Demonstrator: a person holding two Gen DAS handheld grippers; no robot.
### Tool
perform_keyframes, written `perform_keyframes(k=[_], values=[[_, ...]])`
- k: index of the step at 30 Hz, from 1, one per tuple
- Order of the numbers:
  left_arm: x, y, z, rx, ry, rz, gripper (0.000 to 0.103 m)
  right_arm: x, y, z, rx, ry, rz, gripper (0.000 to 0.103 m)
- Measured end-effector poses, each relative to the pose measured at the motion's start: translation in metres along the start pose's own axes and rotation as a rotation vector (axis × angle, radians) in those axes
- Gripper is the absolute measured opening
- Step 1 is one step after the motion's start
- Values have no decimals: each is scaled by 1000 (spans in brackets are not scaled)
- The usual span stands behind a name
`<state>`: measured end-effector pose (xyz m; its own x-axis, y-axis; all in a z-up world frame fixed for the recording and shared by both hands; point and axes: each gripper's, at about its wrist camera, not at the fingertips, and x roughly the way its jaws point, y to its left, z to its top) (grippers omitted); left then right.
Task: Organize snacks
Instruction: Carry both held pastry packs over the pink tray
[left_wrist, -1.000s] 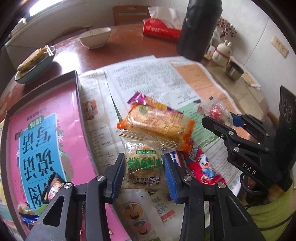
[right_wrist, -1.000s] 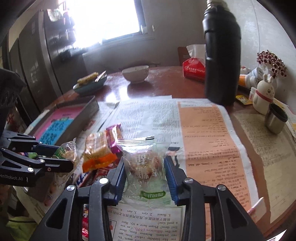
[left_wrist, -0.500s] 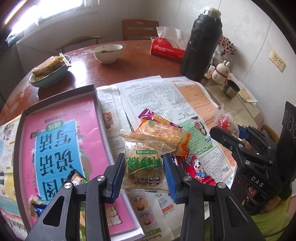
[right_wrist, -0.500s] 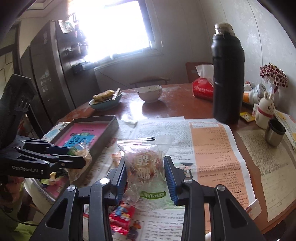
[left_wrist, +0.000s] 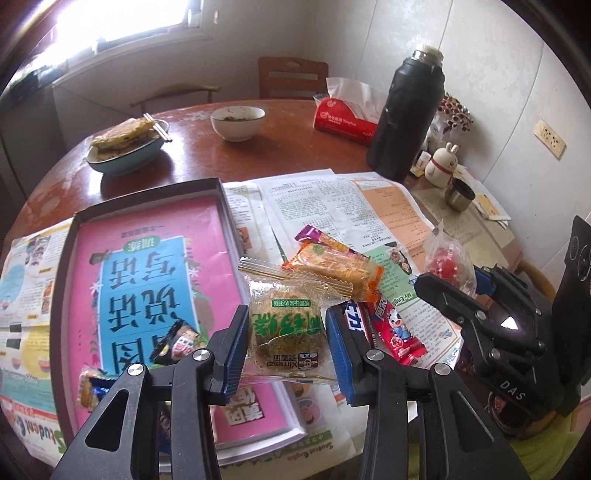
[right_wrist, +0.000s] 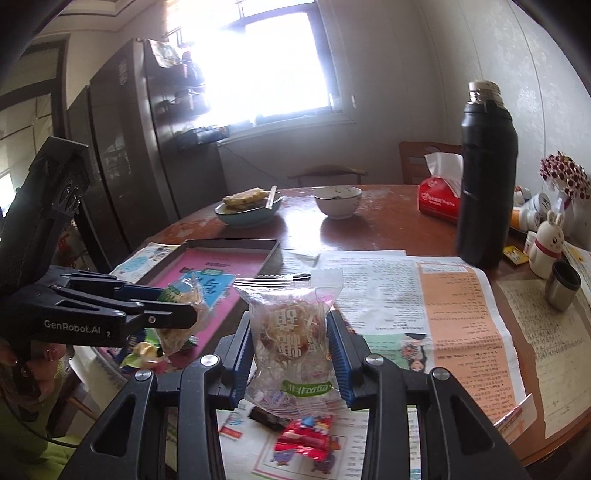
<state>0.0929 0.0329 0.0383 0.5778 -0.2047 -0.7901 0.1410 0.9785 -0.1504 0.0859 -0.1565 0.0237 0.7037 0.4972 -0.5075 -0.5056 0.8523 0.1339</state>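
**Both hand-held grippers hold a snack pkt above the counter**

Left hand-held gripper (left_wrist: 286, 332): blue pads pressed on both sides of a clear-wrapped floss cake pkt w/ green lettering (left_wrist: 286, 328), jaws narrow, pkt held clear of the surface. Same pkt shows in the right wrist view at 9 o'clock (right_wrist: 181, 314), hanging from the left tool over the tray's near edge.

Right hand-held gripper (right_wrist: 290, 350): pads clamped on a clear pkt w/ a reddish-brown pastry inside and a green label at the bottom (right_wrist: 290, 339), jaws narrow, crimped top edge upright. In the left wrist view it sits at 3 o'clock (left_wrist: 447, 264), held off the counter.

Dark tray (left_wrist: 221, 192) lined w/ a pink-and-blue printed sheet lies at 9 o'clock of the left pkt; a dark snack pkt (left_wrist: 177, 341) and a blue-wrapped biscuit (left_wrist: 90, 386) rest in its near part.

Loose snacks on the newspaper (left_wrist: 303, 199), just past the left pkt at 1–3 o'clock: orange cracker pkt (left_wrist: 332, 267), purple wrapper (left_wrist: 314, 236) behind it, red cartoon pkt (left_wrist: 395, 332) beside a blue-white bar (left_wrist: 354, 319).

Far side of the brown counter (left_wrist: 295, 147): black flask (left_wrist: 406, 110), red tissue pack (left_wrist: 343, 118), white bowl (left_wrist: 238, 122), plate w/ flatbread and chopsticks (left_wrist: 127, 144), rabbit figurine (left_wrist: 443, 164), small metal cup (left_wrist: 460, 194).
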Motion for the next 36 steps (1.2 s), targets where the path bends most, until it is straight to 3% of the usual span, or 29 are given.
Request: perform_keyframes(k=[36], values=[[-87,108,-45,-238,-150,113,43,15,98,18,-134,-4,194,39]])
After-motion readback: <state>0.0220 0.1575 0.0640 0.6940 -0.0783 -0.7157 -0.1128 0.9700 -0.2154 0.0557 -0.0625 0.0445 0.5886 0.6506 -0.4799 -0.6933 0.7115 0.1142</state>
